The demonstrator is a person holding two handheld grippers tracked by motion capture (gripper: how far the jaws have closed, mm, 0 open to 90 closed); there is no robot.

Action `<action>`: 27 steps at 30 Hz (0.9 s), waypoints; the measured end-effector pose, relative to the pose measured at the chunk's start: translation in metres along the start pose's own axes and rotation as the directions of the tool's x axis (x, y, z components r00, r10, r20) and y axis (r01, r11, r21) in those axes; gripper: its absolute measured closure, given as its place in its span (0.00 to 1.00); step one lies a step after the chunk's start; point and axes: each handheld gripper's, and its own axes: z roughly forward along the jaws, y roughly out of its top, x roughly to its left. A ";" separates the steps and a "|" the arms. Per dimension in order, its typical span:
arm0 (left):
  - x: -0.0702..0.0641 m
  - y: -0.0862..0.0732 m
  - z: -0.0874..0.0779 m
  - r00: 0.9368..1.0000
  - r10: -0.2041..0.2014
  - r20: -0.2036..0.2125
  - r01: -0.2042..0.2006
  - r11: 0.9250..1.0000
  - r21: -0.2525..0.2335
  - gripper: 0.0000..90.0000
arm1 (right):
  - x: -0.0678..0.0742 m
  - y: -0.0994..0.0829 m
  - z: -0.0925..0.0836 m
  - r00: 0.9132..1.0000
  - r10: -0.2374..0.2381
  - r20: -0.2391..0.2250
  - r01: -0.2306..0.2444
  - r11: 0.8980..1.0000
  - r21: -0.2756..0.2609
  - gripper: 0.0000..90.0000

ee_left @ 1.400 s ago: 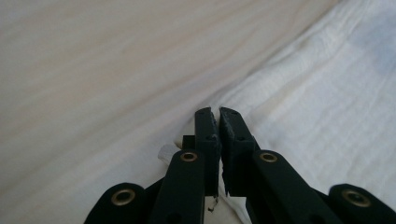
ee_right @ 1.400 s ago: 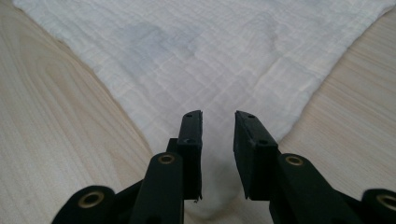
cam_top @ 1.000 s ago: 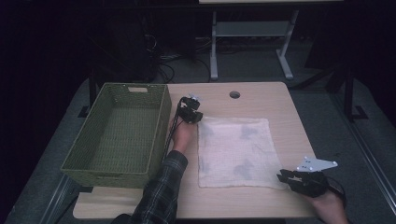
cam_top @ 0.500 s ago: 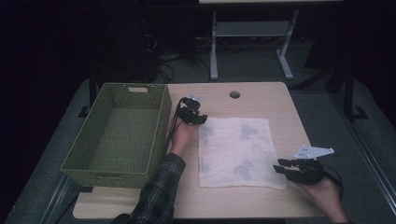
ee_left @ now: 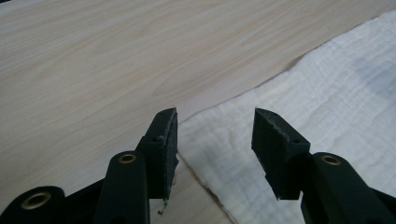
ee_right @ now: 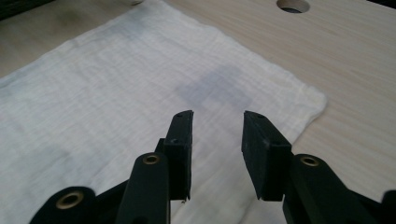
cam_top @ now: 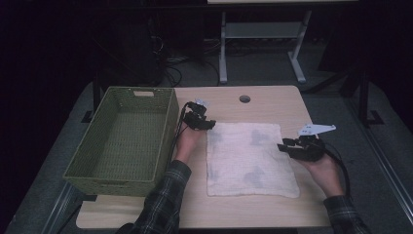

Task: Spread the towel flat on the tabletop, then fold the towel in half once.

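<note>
A white cloth (cam_top: 251, 158) with faint grey patches lies flat on the wooden table (cam_top: 272, 105). My left gripper (cam_top: 208, 125) sits at the cloth's far left corner. In the left gripper view, that corner (ee_left: 219, 140) lies below and between the open jaws of the left gripper (ee_left: 215, 114), which have just been opening; the pads do not press on it. My right gripper (cam_top: 283, 146) hovers at the cloth's right edge. Its jaws have also just been opening. In the right gripper view the right gripper (ee_right: 217, 116) stands over the cloth (ee_right: 116, 84) with nothing between its pads.
A green woven basket (cam_top: 168, 131) stands at the table's left, close to the left hand. A round cable hole (cam_top: 244, 99) sits in the tabletop beyond the cloth. Metal stand legs (cam_top: 223, 53) rise on the floor behind the table.
The right hand has moved from the cloth's near right corner farther along its right edge, a little higher. The left hand has stayed at the far left corner.
</note>
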 end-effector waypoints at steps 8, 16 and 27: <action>0.002 -0.001 0.007 1.000 -0.003 0.003 0.003 1.000 -0.007 0.58 | -0.036 0.022 0.030 0.998 0.056 0.027 -0.057 0.998 0.011 0.72; 0.012 -0.002 0.010 1.000 -0.014 -0.002 0.014 1.000 -0.010 0.61 | -0.075 0.034 0.057 0.990 0.110 0.088 -0.112 0.993 0.024 0.76; 0.014 -0.004 0.022 1.000 -0.024 0.006 0.024 1.000 0.018 0.61 | -0.095 0.033 0.087 0.982 0.167 0.083 -0.172 0.983 0.060 0.77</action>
